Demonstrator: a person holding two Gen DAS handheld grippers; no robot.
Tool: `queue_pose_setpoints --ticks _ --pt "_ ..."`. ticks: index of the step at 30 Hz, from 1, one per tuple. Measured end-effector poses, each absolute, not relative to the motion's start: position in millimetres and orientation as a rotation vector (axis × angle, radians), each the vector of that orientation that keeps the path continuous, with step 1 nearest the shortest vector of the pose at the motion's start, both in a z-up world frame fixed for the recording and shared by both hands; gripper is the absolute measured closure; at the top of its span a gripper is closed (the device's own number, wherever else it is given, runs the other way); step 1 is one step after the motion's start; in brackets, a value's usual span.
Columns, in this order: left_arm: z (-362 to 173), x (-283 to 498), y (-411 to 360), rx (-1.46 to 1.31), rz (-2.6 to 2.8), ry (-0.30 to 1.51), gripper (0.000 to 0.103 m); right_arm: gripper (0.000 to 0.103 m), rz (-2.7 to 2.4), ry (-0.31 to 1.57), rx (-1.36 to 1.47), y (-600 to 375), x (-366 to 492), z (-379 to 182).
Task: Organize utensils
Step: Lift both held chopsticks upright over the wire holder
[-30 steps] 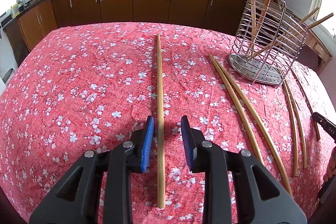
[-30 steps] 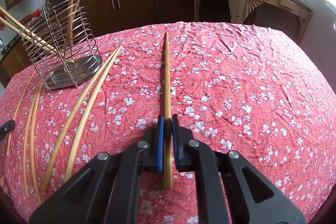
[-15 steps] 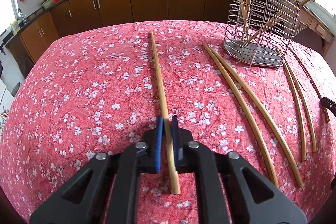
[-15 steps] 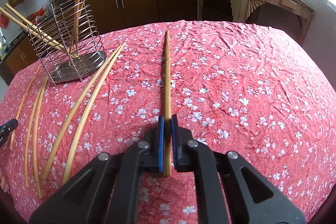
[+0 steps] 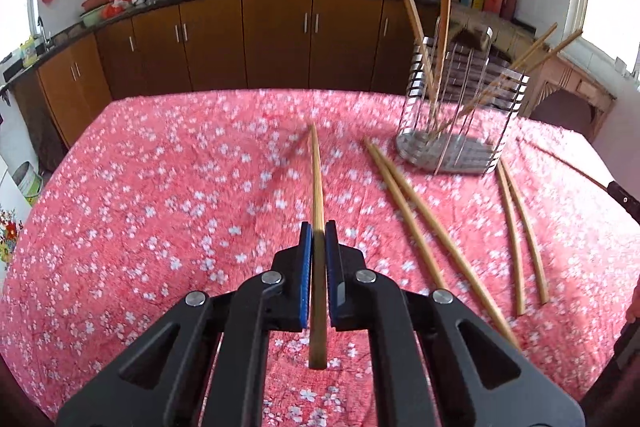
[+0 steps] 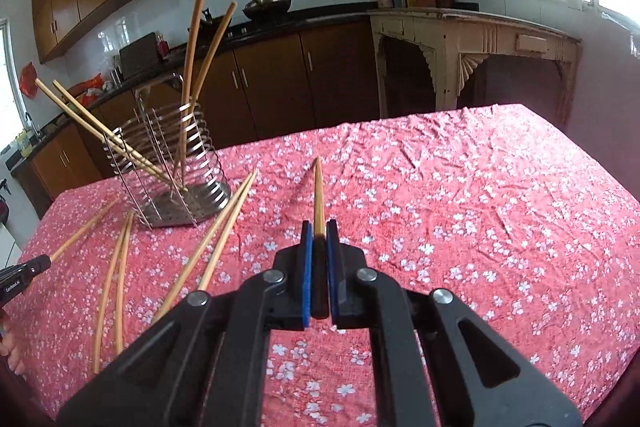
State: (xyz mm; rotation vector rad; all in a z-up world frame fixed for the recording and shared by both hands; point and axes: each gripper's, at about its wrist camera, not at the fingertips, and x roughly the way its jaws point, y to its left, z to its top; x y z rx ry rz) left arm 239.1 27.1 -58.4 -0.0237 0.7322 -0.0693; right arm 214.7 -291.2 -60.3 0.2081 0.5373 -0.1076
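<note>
Left gripper is clamping a bamboo stick, tip raised off the floral tablecloth. Loose sticks are lying near the wire holder, itself holding more.

A table with a red flowery cloth holds a wire rack at two o'clock and loose bamboo sticks beside it.

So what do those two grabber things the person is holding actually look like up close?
Both look alike. The left gripper and the right gripper are built of chunky matte black plastic links with triangular cut-outs, joined by round silver pivot pins. Each ends in two flat fingers faced with ribbed blue pads. No cables or sleeves show. From the right camera, small white lettering marks the left gripper's side, too small to read.
</note>
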Motion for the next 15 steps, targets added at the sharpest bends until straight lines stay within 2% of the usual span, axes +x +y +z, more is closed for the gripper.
queue_pose_setpoints --ticks 6,15 --pt "-17 226 30 -0.093 -0.100 0.585 0.096 0.095 -0.093 0.401 0.233 -291 206 -25" --pt "15 225 34 -0.133 -0.110 0.488 0.096 0.095 -0.074 0.278 0.237 -287 200 14"
